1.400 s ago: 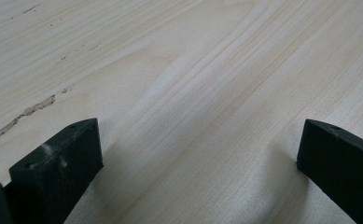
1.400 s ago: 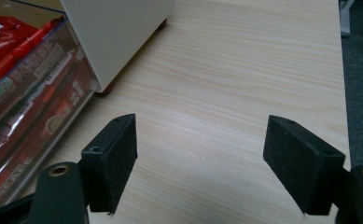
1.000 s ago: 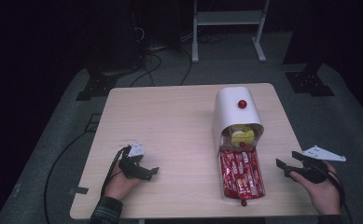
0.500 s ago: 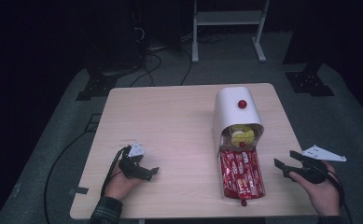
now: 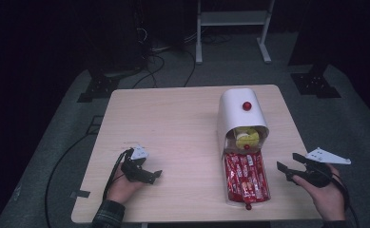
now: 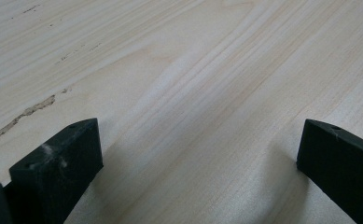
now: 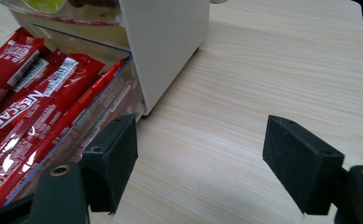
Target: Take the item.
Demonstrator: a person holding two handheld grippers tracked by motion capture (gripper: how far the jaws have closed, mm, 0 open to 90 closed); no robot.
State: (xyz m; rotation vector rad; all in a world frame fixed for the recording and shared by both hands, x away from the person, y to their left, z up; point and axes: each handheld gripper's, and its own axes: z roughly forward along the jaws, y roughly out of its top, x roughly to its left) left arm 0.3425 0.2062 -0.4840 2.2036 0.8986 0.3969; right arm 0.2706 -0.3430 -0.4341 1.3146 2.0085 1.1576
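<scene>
White box (image 5: 239, 118) lies lengthwise, open drawer (image 5: 247, 178) toward person; both grippers wide open, empty.

Yellow items (image 5: 246, 137) half hidden under white container cover (image 5: 240, 114), kind not told | red sachets (image 7: 25, 93) cut by frame edge, lettering partly read

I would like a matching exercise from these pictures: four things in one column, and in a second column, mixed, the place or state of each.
Things
1. left hand-held gripper
2. red packets
3. red knob
4. yellow thing

Places or states
A. on top of the white box
B. lying in the pulled-out clear drawer
C. open, low over bare table
D. inside the box's open front

Pairs: 1-C, 2-B, 3-A, 4-D
</scene>
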